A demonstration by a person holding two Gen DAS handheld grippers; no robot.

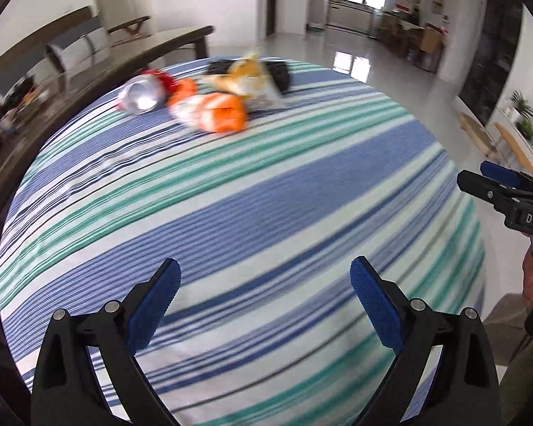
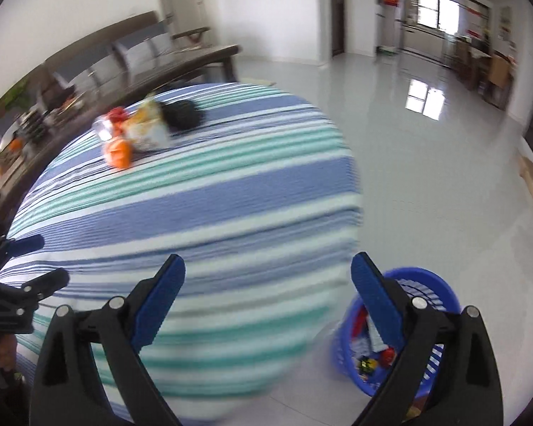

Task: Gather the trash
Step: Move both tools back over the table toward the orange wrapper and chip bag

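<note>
Trash lies at the far end of the striped tablecloth (image 1: 266, 191): a crushed silver and red can (image 1: 142, 94), an orange wrapper (image 1: 220, 112), a yellow and white snack bag (image 1: 252, 78) and a black item (image 1: 280, 72). The same pile shows in the right wrist view, with the orange wrapper (image 2: 119, 152) nearest. My left gripper (image 1: 264, 284) is open and empty over the near part of the cloth. My right gripper (image 2: 266, 280) is open and empty at the table's right edge, above a blue basket (image 2: 430, 285) holding some trash. The right gripper also shows in the left wrist view (image 1: 486, 181).
A dark wooden bench (image 1: 99, 67) with clutter runs along the table's left side. Glossy tiled floor (image 2: 426, 177) spreads to the right and behind. Chairs (image 1: 78, 44) stand by the wall. The left gripper shows at the left edge of the right wrist view (image 2: 35, 262).
</note>
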